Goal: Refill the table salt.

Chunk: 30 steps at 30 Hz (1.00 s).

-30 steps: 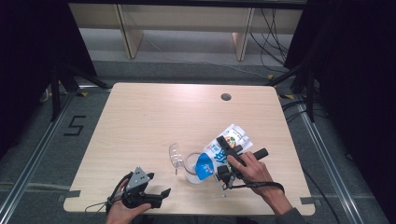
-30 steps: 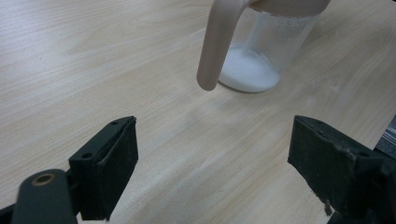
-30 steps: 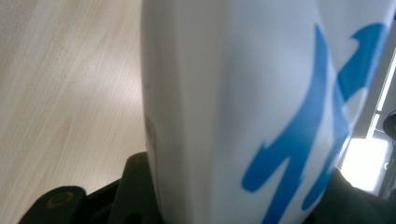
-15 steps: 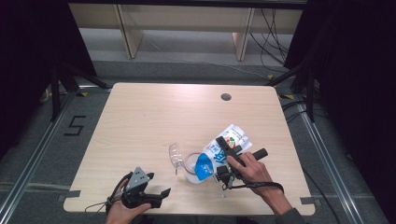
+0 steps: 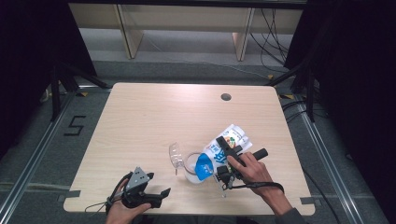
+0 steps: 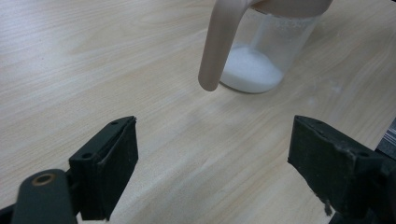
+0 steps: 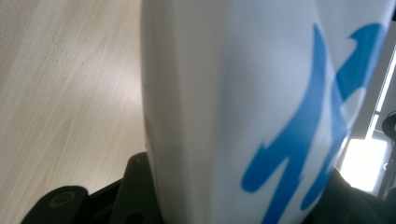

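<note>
Currently right gripper [image 5: 223,148] is clamping the white-and-blue bag [image 5: 219,151], tipping it over the clear jar [image 5: 192,169] near the table's front edge; left gripper [image 5: 159,193] is idling open. Keep the tilt steady, spout over the rim.

A clear jug [image 6: 271,51] holding white powder [image 6: 250,70] is seen on the table [image 6: 93,60], beyond the parted jaws.
</note>
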Motion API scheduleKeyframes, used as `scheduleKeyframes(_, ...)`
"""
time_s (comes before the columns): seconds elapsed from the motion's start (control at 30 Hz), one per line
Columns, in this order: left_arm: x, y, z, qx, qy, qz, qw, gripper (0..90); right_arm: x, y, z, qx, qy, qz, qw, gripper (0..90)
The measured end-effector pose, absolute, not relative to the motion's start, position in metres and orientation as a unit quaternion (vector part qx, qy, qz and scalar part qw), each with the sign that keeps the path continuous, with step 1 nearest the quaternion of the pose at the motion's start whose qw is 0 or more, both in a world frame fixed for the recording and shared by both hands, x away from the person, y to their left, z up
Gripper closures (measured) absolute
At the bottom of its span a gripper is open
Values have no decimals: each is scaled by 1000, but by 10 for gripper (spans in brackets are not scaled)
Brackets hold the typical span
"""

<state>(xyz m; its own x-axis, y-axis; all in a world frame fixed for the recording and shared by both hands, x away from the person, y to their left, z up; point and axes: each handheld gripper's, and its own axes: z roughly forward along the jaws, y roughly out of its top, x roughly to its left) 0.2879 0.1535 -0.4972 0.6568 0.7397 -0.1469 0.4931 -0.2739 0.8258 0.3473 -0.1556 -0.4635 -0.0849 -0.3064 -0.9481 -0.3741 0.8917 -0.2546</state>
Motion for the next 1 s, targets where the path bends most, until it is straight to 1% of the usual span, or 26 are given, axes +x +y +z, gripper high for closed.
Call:
scheduleKeyframes(0.07, 287, 153, -498, 783, 399, 131, 459, 154, 347, -156, -464, -230, 736, 27, 636, 608)
scheduleKeyframes(0.13, 288, 154, -497, 787, 391, 136, 458, 154, 348, -156, -464, -229, 737, 29, 635, 608)
scheduleKeyframes(1.0, 288, 154, -497, 783, 394, 137, 460, 154, 347, -155, -463, -236, 733, 23, 638, 612)
